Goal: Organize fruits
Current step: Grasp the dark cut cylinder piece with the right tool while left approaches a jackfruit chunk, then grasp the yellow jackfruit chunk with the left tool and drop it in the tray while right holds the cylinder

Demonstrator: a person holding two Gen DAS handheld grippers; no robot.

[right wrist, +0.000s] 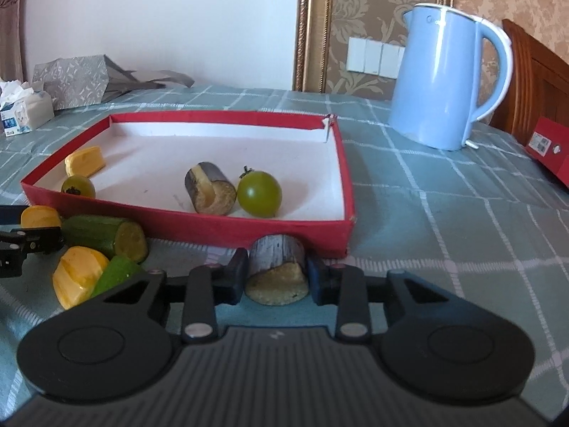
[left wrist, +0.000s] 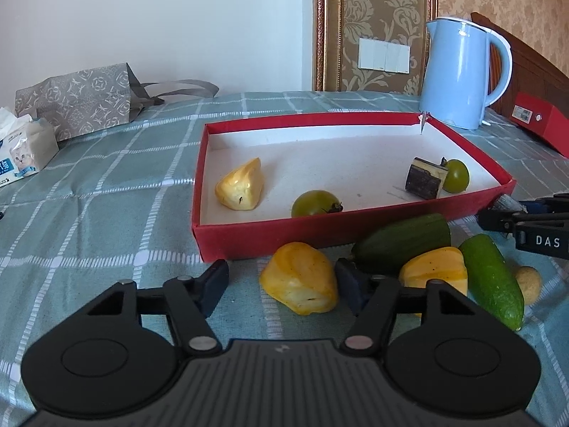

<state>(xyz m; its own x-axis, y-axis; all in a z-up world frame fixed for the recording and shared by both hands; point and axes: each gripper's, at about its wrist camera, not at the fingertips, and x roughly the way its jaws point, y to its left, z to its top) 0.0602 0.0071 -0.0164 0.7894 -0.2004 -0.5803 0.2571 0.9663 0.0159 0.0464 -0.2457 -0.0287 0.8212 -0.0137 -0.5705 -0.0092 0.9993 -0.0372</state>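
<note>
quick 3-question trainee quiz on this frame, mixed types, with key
1. True or false: the right gripper is shut on the grey-skinned cut cylinder piece.
2. How many small green tomatoes lie in the shallow red cardboard tray?
3. The yellow wedge-shaped fruit piece between the left gripper fingers lies: A) in the tray B) on the checked green tablecloth C) beside the light blue kettle

Key: 1 true; 2 two, one near the front wall, one at the right; 3 B.

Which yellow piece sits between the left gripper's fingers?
The yellow piece just outside the red tray; one lies inside, another further right.
</note>
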